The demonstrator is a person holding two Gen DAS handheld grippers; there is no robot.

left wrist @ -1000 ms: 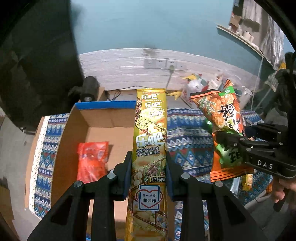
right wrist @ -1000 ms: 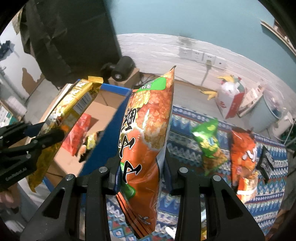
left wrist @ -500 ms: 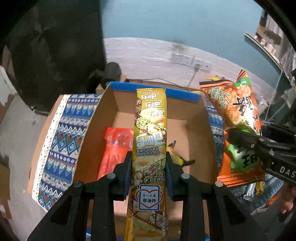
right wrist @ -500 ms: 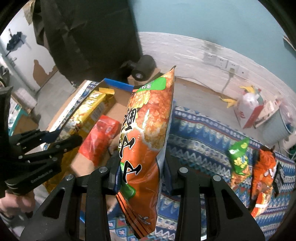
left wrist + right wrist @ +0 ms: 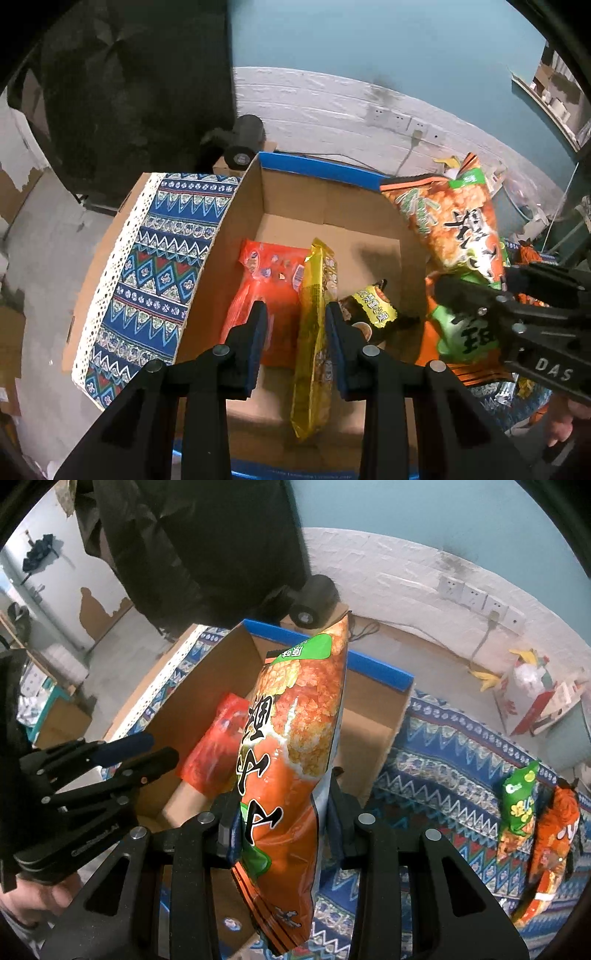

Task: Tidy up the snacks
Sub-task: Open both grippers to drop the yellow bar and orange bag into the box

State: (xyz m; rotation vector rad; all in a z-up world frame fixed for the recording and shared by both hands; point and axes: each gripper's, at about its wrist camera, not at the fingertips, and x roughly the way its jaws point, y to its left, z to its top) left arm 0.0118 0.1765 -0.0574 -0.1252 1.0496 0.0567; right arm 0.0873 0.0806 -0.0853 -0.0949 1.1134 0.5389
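Over the cardboard box (image 5: 221, 258) now, and the left gripper (image 5: 295, 332) is in the frame with the long yellow snack pack (image 5: 314, 332) standing between its blue pads. The pack has turned edge-on to the lens, its long axis running from near to far, the far end tipping down toward the box floor. The pads sit wide of its thin edge on both sides; the left pad is plainly clear, and the right one cannot be told for contact.

On the box floor lies a red packet (image 5: 266, 295) at the left and a small dark-and-yellow packet (image 5: 373, 310) at the right.

The right gripper (image 5: 280, 819) is clamped on the orange snack bag (image 5: 295, 757), which stands upright, long axis pointing up and away, its green-tabbed top over the box's far blue rim (image 5: 369, 668). On the patterned cloth (image 5: 443, 768) at the right lie a green bag (image 5: 517, 805) and another orange bag (image 5: 554, 842), side by side.
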